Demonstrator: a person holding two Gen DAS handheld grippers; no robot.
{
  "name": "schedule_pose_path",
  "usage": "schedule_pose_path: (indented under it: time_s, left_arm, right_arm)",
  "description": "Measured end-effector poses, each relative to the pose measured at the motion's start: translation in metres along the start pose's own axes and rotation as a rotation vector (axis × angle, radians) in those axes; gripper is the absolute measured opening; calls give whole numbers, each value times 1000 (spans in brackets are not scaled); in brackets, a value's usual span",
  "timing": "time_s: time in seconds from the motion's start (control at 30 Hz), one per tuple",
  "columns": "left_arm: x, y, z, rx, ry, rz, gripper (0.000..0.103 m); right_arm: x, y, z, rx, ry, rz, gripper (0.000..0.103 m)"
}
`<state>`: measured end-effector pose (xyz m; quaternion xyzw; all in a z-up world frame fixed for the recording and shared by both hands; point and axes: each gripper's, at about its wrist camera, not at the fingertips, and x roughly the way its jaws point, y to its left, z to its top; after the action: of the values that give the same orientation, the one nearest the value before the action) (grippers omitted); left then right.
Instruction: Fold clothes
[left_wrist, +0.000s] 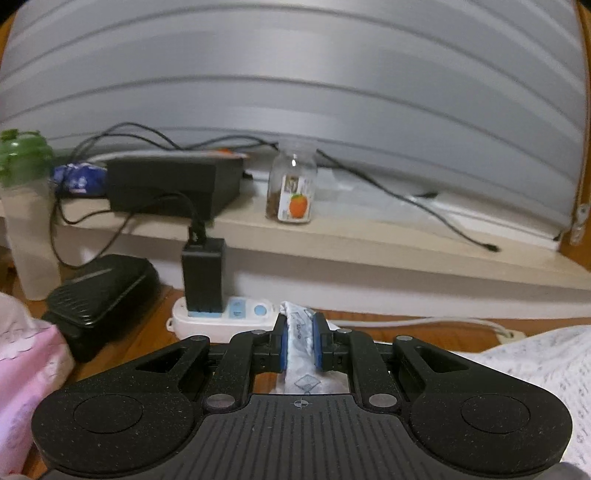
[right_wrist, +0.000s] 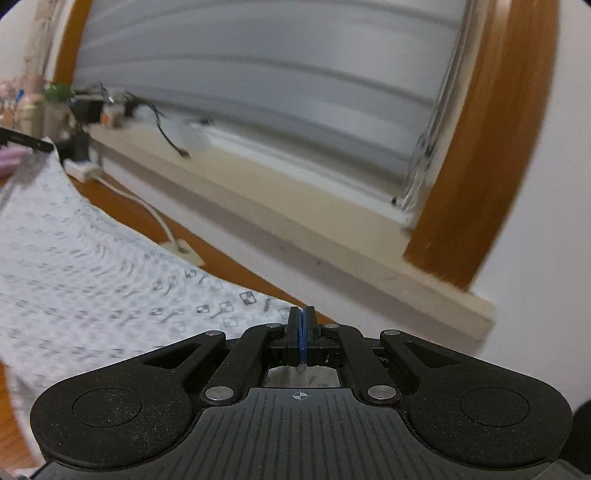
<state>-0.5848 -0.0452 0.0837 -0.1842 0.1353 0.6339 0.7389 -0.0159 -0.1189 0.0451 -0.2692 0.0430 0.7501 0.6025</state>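
Note:
A white garment with a small grey square-and-key print is stretched between both grippers. My left gripper (left_wrist: 300, 325) is shut on a bunched edge of the white garment (left_wrist: 535, 365), which trails off to the right. My right gripper (right_wrist: 302, 321) is shut on a thin edge of the same garment (right_wrist: 74, 266), and the cloth spreads left as a taut raised sheet. The other gripper (right_wrist: 26, 142) shows far left holding the opposite end. Pink clothing (left_wrist: 22, 362) lies at the lower left of the left wrist view.
A beige ledge (left_wrist: 369, 236) runs under a grey shutter, with a black box (left_wrist: 170, 184), glass jar (left_wrist: 293, 184) and cables on it. On the wooden floor lie a white power strip (left_wrist: 221, 317) with a black adapter and a black case (left_wrist: 99, 295). An orange-brown wooden frame (right_wrist: 491, 147) stands right.

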Motion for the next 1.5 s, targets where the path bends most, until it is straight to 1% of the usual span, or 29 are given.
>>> schedule_pose_path:
  time_s: [0.07,0.17,0.23,0.33,0.43,0.5,0.53,0.57,0.6,0.63,0.67,0.7,0.73,0.77,0.8,0.83,0.87,0.9,0.93,1.0,1.07,1.17,1.27,1.37,1.47,1.5]
  left_arm:
    - [12,-3,0,18,26,16,14]
    - [18,-2,-4,28,38,34,14]
    - [14,3,-6,6,20,38,11]
    - [0,11,-6,-28,-21,32,11]
    - [-6,16,-4,-51,-44,42,10]
    - [0,18,-2,-67,-29,47,11]
    - [6,18,-3,-74,-6,49,11]
    - [14,18,-3,-77,36,52,12]
    - [16,15,-5,-63,59,65,12]
    - [17,11,-6,-45,74,81,15]
    - [17,7,-7,-26,89,97,18]
    - [11,2,-7,-14,78,106,25]
    - [4,-2,-6,-2,60,113,36]
    - [-5,-6,-5,5,37,121,42]
    - [-12,-10,-2,13,15,126,51]
    - [-20,-16,0,21,-7,121,54]
    - [-26,-23,4,26,-23,105,55]
    - [-31,-29,6,31,-36,79,59]
    - [-35,-39,8,37,-47,42,66]
    - [-34,-61,8,54,-51,-25,75]
    - [-29,-85,5,76,-42,-95,75]
    - [-10,-123,-3,102,-6,-195,76]
    - [6,-156,-14,131,20,-278,77]
    - [16,-180,-26,151,34,-345,79]
    - [25,-197,-37,186,55,-395,79]
    - [27,-199,-40,192,63,-401,79]
  right_arm:
    - [20,-1,-6,8,20,-3,2]
    - [38,-3,-14,22,34,-8,2]
    - [39,-5,-15,37,18,-8,2]
    - [34,-10,-12,67,-19,-3,2]
    - [29,-16,-3,79,-59,-7,2]
    - [35,-19,3,89,-67,-17,2]
    - [43,-19,3,94,-52,-32,2]
    - [50,-18,3,98,-35,-45,7]
    - [56,-17,2,103,-7,-49,10]
    - [61,-16,0,108,18,-53,12]
    - [58,-16,-1,112,20,-58,16]
    - [54,-16,-3,117,20,-62,18]
    - [44,-20,-4,133,15,-49,26]
    - [35,-23,-6,139,12,-44,32]
    - [26,-26,-8,144,9,-39,32]
    - [16,-29,-10,146,11,-36,32]
    - [6,-33,-13,149,13,-32,32]
    - [-4,-38,-16,159,18,-24,32]
    - [-13,-42,-20,167,31,-13,32]
    - [-31,-47,-29,176,45,-9,32]
    - [-47,-48,-40,180,72,-7,32]
    - [-72,-50,-57,186,106,-4,32]
    - [-96,-47,-75,211,133,-5,32]
    - [-121,-42,-95,243,160,-4,32]
    - [-141,-34,-115,288,181,9,33]
    - [-146,-33,-120,315,183,22,34]
